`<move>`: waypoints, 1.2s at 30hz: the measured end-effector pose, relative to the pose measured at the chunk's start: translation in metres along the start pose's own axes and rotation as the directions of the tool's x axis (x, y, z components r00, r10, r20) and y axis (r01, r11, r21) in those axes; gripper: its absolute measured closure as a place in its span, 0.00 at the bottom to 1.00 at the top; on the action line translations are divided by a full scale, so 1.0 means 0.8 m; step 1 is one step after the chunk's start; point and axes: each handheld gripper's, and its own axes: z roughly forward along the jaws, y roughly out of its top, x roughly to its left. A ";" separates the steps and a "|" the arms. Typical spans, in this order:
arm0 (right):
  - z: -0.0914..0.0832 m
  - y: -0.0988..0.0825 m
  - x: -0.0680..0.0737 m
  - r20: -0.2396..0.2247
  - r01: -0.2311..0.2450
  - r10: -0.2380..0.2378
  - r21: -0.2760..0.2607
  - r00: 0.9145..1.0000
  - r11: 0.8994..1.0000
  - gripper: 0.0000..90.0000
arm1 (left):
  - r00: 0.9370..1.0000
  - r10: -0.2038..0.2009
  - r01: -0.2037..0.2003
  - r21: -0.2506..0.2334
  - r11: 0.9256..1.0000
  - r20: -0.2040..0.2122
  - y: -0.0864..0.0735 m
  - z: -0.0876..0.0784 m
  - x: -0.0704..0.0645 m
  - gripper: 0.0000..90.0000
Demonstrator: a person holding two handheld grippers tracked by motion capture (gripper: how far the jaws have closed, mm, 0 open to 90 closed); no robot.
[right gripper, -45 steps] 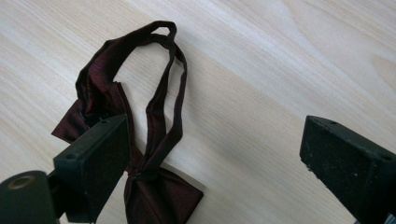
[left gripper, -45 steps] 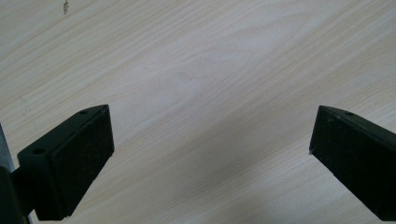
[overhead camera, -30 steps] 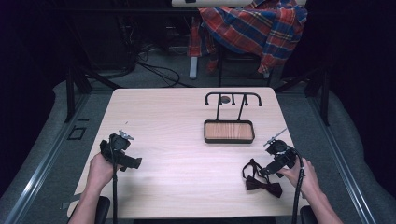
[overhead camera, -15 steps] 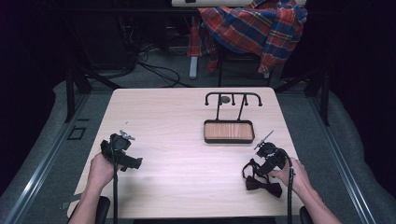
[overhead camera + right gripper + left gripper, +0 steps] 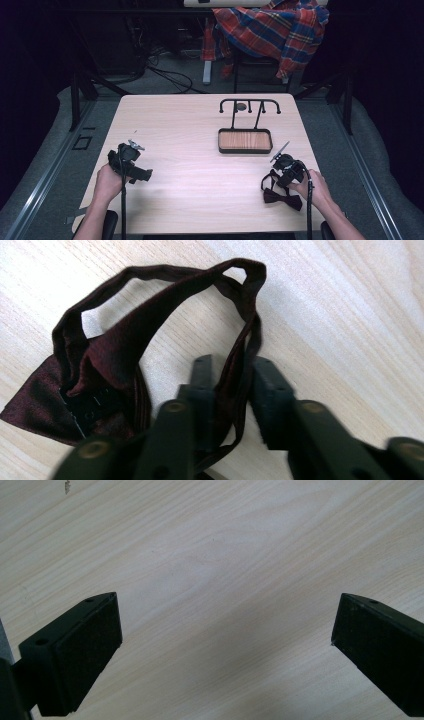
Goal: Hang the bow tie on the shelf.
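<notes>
A: Lying at the near right corner of the wooden table [image 5: 200,130], a dark maroon bow tie [image 5: 283,198] was noted, its strap looped up toward the right gripper [image 5: 285,170].

B: Was the strap gripped?

A: In the right gripper view the strap [image 5: 245,365] was seen running between the two black jaws, which were drawn close on either side of it. The jaws were recorded as nearly together about the strap; whether it was actually pinched could not be told. The bow [image 5: 55,400] itself was seen flat on the table, left of the jaws, with the rest of the strap arched above it.

B: And the left side?

A: The left gripper [image 5: 131,162] was held low over the near left part of the table by the left hand [image 5: 107,182]. In the left gripper view the jaws were seen spread wide apart, with bare wood grain between them and nothing held.

B: Anything else recorded?

A: A black metal stand [image 5: 248,107] with hooks on a crossbar was noted toward the far right of the table, rising from a wood-lined tray [image 5: 245,141]. The stand was well apart from the bow tie. A plaid shirt [image 5: 275,30] was seen draped over something beyond the table. The right hand [image 5: 312,187] was seen just beside the bow tie.
</notes>
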 end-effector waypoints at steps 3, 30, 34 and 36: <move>-0.005 0.003 -0.003 0.017 0.040 -0.041 0.054 0.999 0.998 0.90 | 1.000 0.000 0.000 0.000 1.000 -0.003 0.000 0.000 0.000 0.00; -0.062 -0.007 -0.005 0.140 0.010 0.010 -0.143 0.990 0.990 0.98 | 1.000 0.001 -0.001 -0.005 1.000 -0.002 0.000 -0.001 0.000 0.00; -0.071 -0.009 -0.003 0.148 0.005 0.022 -0.181 0.989 0.983 0.98 | 1.000 0.002 -0.002 -0.005 1.000 -0.001 0.000 -0.001 0.000 0.00; -0.075 -0.010 -0.002 0.156 0.004 0.028 -0.199 0.987 0.980 0.98 | 1.000 0.002 -0.002 -0.006 1.000 -0.001 0.000 -0.001 0.000 0.00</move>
